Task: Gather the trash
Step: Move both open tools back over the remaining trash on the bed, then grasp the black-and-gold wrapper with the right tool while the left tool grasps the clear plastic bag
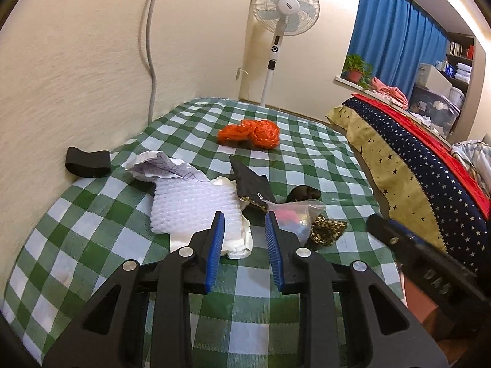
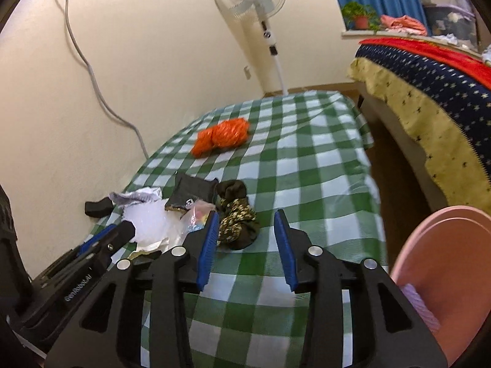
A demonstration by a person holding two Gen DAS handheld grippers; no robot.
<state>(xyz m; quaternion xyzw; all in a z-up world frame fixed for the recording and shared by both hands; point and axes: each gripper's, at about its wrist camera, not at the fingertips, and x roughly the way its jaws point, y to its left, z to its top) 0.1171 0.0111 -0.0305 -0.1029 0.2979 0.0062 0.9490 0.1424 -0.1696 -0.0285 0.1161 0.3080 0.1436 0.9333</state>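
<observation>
Trash lies in a heap on the green-checked table [image 1: 245,316]: crumpled paper [image 1: 159,167], white bubble wrap [image 1: 193,205], a black wrapper [image 1: 251,184], a clear bag [image 1: 294,214] with coloured bits, and a leopard-print scrap [image 1: 326,228]. An orange plastic bag [image 1: 250,133] sits farther back. My left gripper [image 1: 244,217] is open just short of the heap, with nothing between its blue pads. My right gripper [image 2: 247,217] is open too. The leopard-print scrap [image 2: 236,224] lies by its left fingertip, and the pads do not press on it.
A pink bin [image 2: 445,239] stands low at the right beside the table, with something purple in it. A black band [image 1: 87,161] lies by the wall. A standing fan [image 1: 284,9] is behind the table. A bed with a starred cover [image 1: 414,159] runs along the right.
</observation>
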